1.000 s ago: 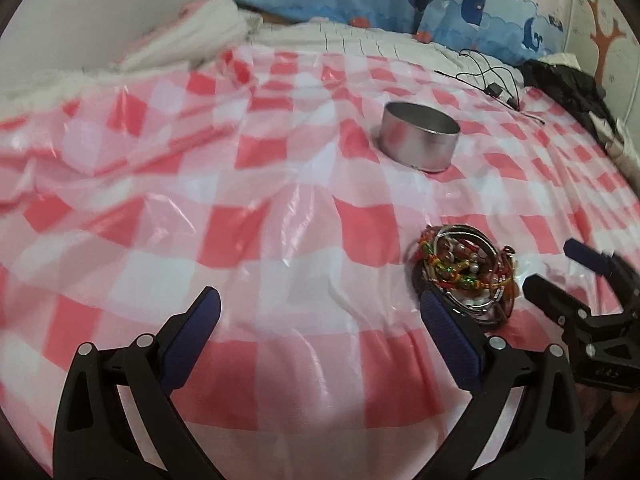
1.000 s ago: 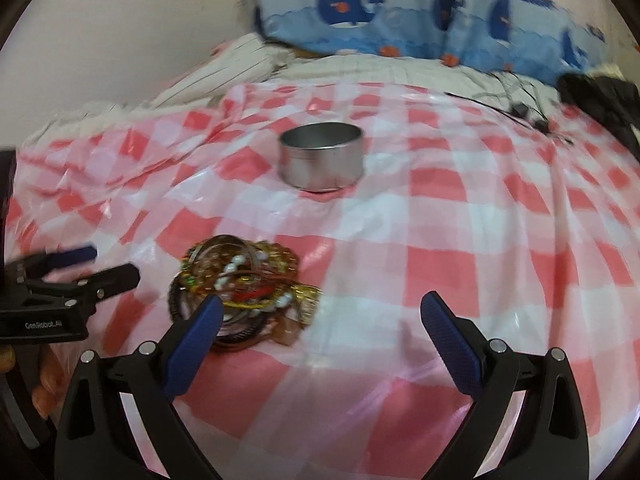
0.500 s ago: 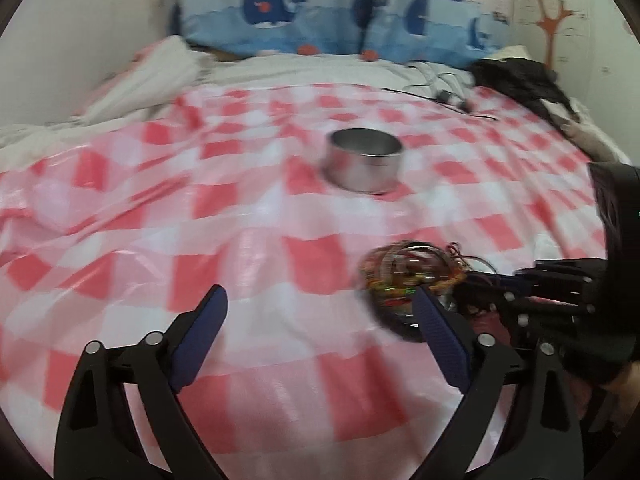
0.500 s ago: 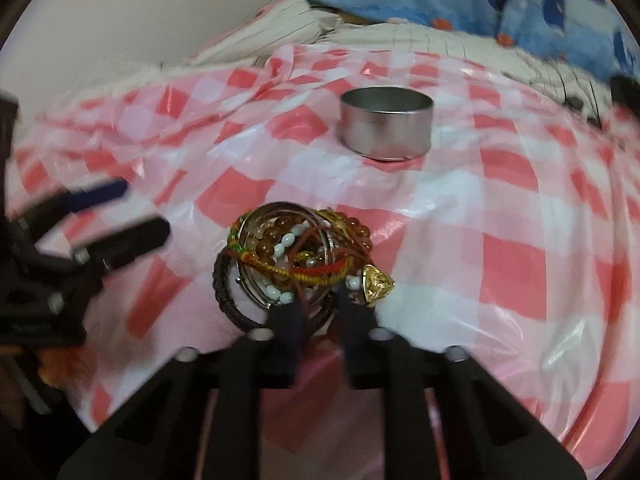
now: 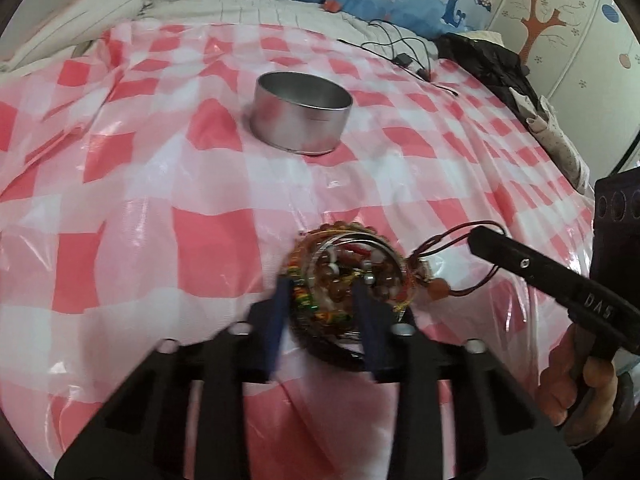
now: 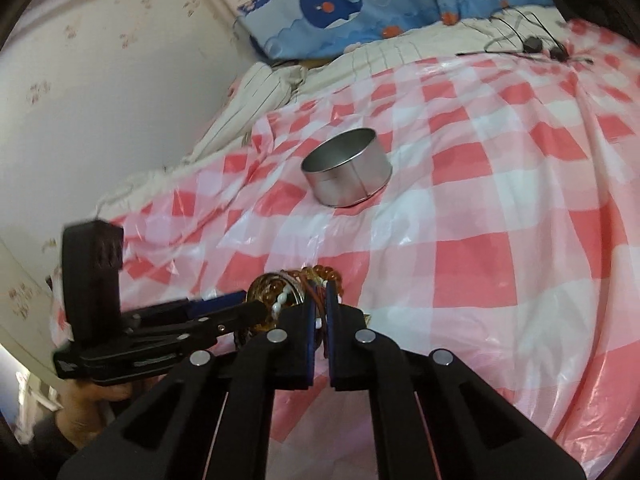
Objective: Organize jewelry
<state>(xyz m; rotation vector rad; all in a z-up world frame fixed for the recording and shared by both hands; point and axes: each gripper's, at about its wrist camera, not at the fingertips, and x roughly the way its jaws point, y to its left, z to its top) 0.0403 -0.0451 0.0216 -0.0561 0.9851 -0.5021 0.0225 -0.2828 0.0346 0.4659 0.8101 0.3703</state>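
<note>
Jewelry (image 5: 352, 280) — a tangled heap of bead bracelets, metal bangles and red cord — is lying on the checked plastic sheet (image 5: 168, 184) spread over the bed, well short of the round metal tin (image 5: 302, 114) that stands open behind it. We are working the heap from both sides. Our left hand-held gripper (image 5: 320, 300) is closing its blue pads around the near edge of the pile, with bracelets between them, though motion blur keeps us from saying the pads are pressing yet. Our right hand-held gripper (image 6: 320, 300) is drawn nearly together, and in its own view a strand of cord and white beads is running between the pads, so we judge it clamped on a thin piece of the jewelry.

To do this step well, we are aiming to separate one piece rather than drag the whole knot. The left side should be pinning the bulk down while the right eases its strand away slowly — the red cord looping out to the side looks likely to snag on the bangles. We are watching that the slippery sheet is not bunching under the pads, and that the loose beads are not sliding out. Once a piece is hanging free, the tin looks like its likely home.
</note>
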